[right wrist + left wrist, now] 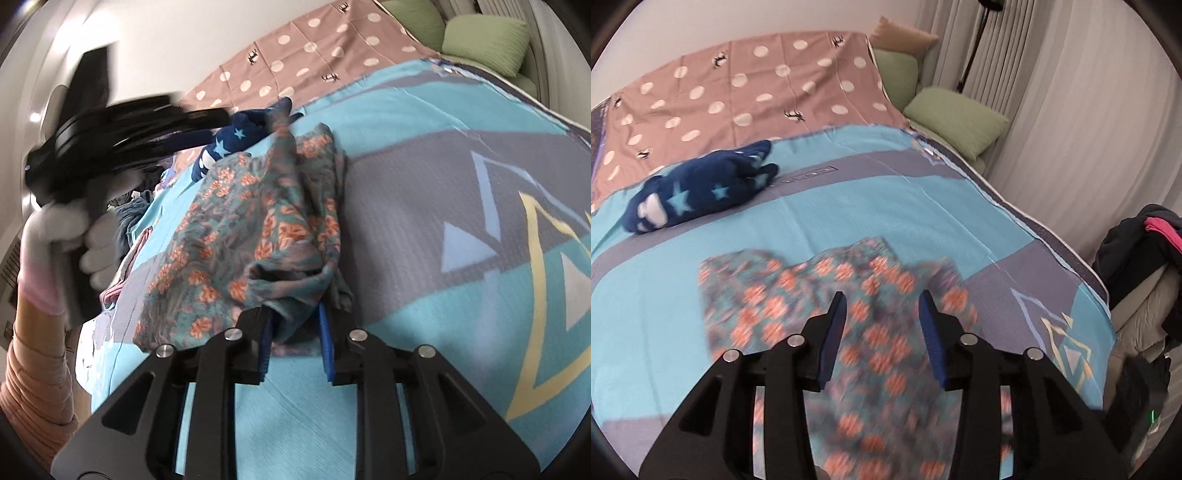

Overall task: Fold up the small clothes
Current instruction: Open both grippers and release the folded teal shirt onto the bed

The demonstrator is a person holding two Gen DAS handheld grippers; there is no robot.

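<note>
A floral garment (255,221), teal with orange blossoms, lies on the bed (406,129), one gathered edge bunched between the fingers (325,332) of the right gripper (295,325), which are clenched on the cloth. In the right wrist view the fabric rises from the pinch at 6 o'clock and spreads toward 11 o'clock, where a navy star-print item (236,144) sits behind it. The left gripper (882,310) hangs above the same garment (849,295), fingers (836,325) spread wide and released, holding nothing; the cloth beneath is blurred, so whether the fingertips touch it cannot be told.

The step in hand looks like a fold of this piece. To do it well, the right grip should hold a single clean edge rather than a wad, and the left should likely drop to a matching corner so both lift together, keep the cloth taut between them, and lay it over evenly before smoothing.

The person's left hand (74,236), in a white glove with a pink cuff, wraps the handle at 9 o'clock in the right wrist view, its gripper body smeared by motion. The left gripper points down and forward across the bed; the right sits low, near the bedspread. At 10 o'clock in the left view lies the navy item (698,192); green pillows (956,122) rest at 1 o'clock, a heap of dark clothes (1141,251) at 3 o'clock
</note>
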